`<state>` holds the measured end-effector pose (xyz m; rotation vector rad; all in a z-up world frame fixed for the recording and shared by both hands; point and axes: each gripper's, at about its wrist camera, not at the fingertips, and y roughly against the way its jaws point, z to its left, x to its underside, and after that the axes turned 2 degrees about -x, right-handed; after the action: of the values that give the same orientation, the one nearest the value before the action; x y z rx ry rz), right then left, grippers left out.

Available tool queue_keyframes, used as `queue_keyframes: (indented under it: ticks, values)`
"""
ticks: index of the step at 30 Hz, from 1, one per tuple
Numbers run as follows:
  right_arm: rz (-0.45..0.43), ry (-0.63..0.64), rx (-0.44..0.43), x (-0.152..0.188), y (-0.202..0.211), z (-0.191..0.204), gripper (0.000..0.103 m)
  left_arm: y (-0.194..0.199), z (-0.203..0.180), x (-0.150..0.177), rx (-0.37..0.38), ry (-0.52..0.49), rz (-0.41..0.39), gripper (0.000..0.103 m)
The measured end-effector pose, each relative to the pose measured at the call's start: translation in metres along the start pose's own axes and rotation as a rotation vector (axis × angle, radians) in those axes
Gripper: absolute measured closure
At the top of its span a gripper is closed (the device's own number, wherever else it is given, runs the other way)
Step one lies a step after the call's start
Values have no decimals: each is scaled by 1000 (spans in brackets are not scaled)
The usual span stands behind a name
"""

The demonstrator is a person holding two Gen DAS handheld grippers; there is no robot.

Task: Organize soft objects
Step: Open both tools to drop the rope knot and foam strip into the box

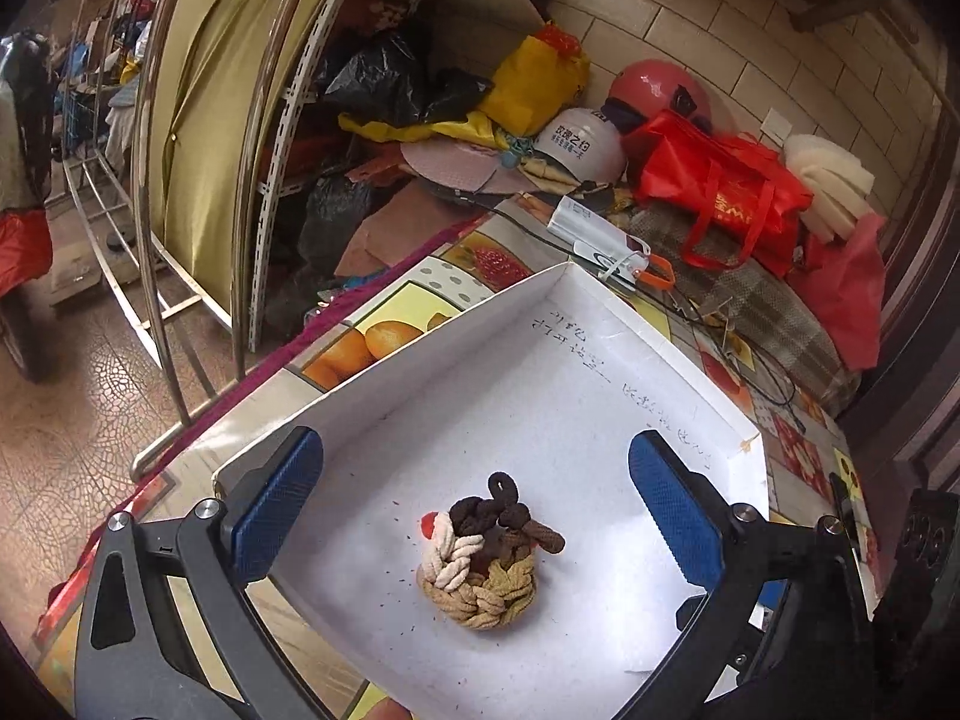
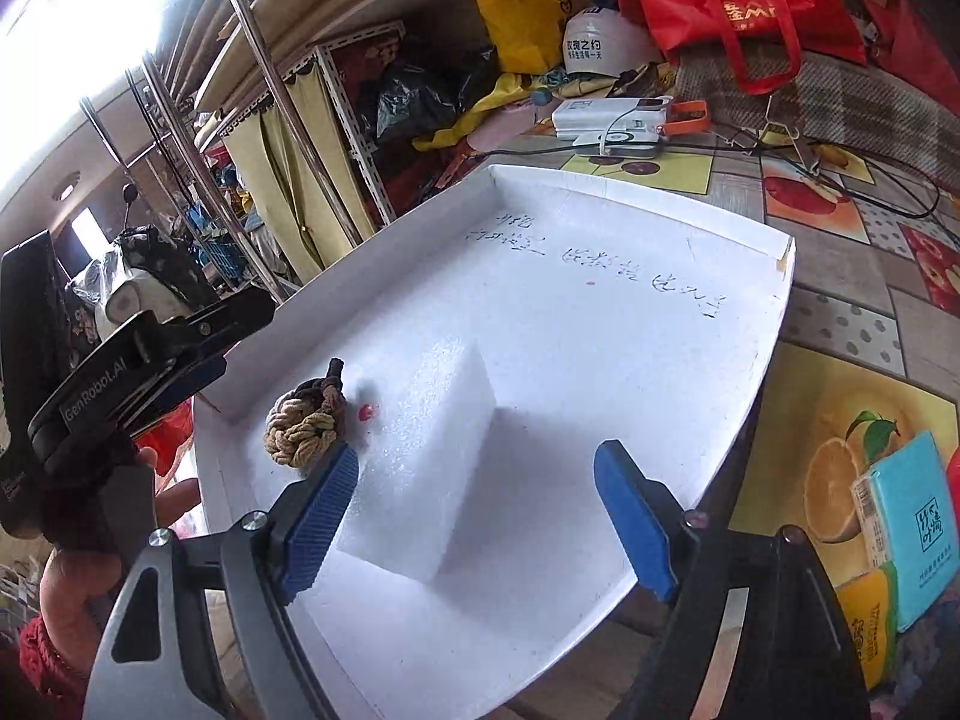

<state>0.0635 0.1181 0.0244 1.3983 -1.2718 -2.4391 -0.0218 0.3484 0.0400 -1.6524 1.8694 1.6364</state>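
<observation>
Hair ties (image 1: 483, 558), a small clump of braided loops in cream, tan and dark brown with one red bit, are lying on the floor of the white tray (image 1: 456, 324), near its left wall and toward the near edge. In the right wrist view the same clump (image 2: 306, 426) is sitting just beside a white foam block (image 2: 432, 456), which is resting in the tray's near half. You are holding the left gripper (image 1: 474, 510) above the clump, its blue pads (image 1: 273, 510) spread wide on either side and touching nothing. You are holding the right gripper (image 2: 477, 504) over the foam block, jaws likewise released and gripping nothing; its left pad (image 2: 321, 522) is showing in front of the clump's near side, though contact cannot be told.

Judging by their look, the ties are light, soft and springy, and they are tangling loosely, so a pinch on one loop is likely lifting only part of the pile. Taking hold across the whole clump at its widest, low against the tray floor, appears the surer grasp. The textured yarn is probably giving the pads good friction. The foam block seems very light and stiff yet easily dented; you are best gripping it across its two long flat faces with gentle pressure. The thin-walled tray may be sliding on the tablecloth (image 2: 840, 312) if pushed.
</observation>
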Motion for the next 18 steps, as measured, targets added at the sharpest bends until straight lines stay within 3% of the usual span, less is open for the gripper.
queue_keyframes:
  ticks: [5,12,14,16,18]
  values:
    - [48,32,101,8,8,-9,22,-12,-31,9,62,-49,33,0]
    - [16,-43,200,20,44,-62,22,-31,-106,31,123,-174,65,0]
    - [-36,-96,168,20,60,-71,22,-23,-116,36,135,-183,40,0]
    - [-134,-140,72,23,92,-71,21,0,-120,41,146,-193,-24,0]
    - [-258,-126,19,29,133,-64,14,30,-122,48,156,-221,-96,0]
